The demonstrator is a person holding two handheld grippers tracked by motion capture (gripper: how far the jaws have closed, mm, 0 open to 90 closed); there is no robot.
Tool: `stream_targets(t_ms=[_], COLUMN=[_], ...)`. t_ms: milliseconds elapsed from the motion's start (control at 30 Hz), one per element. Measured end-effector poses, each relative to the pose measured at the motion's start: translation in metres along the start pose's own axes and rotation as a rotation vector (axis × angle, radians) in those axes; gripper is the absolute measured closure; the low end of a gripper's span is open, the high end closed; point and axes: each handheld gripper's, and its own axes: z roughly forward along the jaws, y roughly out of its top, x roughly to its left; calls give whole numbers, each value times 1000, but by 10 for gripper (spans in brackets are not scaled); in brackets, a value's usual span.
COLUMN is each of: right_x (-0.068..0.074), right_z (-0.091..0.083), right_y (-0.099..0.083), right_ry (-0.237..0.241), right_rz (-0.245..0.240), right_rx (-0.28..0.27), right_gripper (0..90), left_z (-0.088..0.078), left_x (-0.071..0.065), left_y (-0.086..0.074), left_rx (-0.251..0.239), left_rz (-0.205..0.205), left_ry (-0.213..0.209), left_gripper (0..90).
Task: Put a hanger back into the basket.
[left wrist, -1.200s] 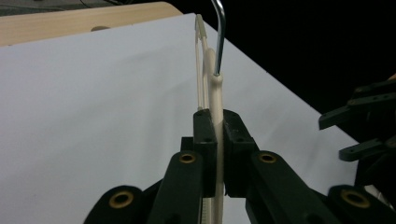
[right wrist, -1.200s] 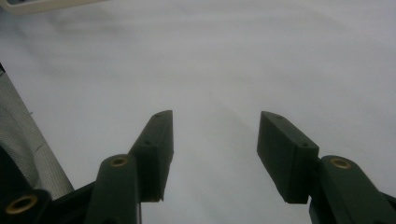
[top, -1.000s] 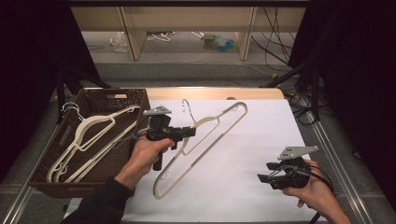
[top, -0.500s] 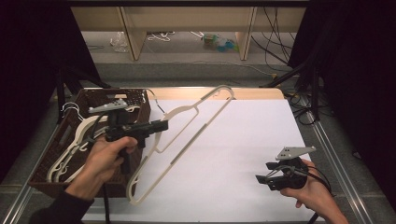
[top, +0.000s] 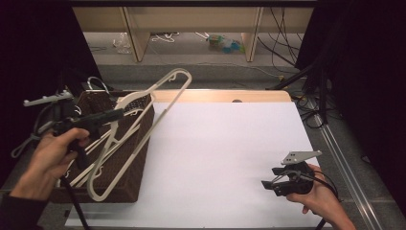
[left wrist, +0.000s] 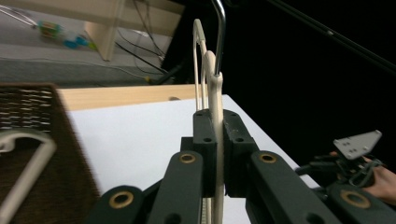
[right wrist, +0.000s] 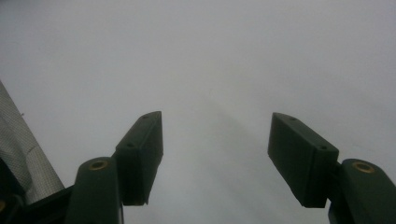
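Over basket (top: 136, 165): left tool (top: 116, 114) pinching hanger (top: 143, 129), long axis slanting, hook end up-right.

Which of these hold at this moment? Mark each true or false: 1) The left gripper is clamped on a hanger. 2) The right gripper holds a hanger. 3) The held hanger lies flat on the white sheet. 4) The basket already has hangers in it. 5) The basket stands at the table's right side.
1) True: the left gripper is shut on the hanger, near its hook.
2) False: the right gripper is open and empty, over the white sheet.
3) False: the hanger is lifted, tilted over the basket.
4) True: other hangers lie inside the basket.
5) False: the basket stands at the left side in the high view.
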Motion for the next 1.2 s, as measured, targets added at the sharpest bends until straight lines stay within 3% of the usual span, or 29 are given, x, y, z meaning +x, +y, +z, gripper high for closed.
stream_targets(t_ms=[167,233,333,467,700,967,1133,1200], right_x=[-1,-2,-1,-1,-2,-2,-4,-2], right_z=[1,3,2,3,3,5,6,5], right_y=[0,-1,0,-1,-2,-2,-2,-2], right_ry=[-4,-8,5,6,8,8,3,10], right_rz=[-3,-29,-3,1,0,-7,-32,-7], right_rx=[-1,-9,19,18,22,14,10,20], right_gripper=[368,368,368,368,368,368,368,368], left_z=[-16,-21,-24,-26,-29,-35,-39,-41], left_x=[27,38,48,61,88,118,131,135], left_y=[5,8,12,17,25,26,21,18], left_rx=[-4,-5,-2,27,36,77,78,85], left_rz=[-17,-7,-6,20,32,66,59,60], left_ry=[51,67,77,96,140,175,166,160], left_gripper=[858,858,858,858,858,858,858,858])
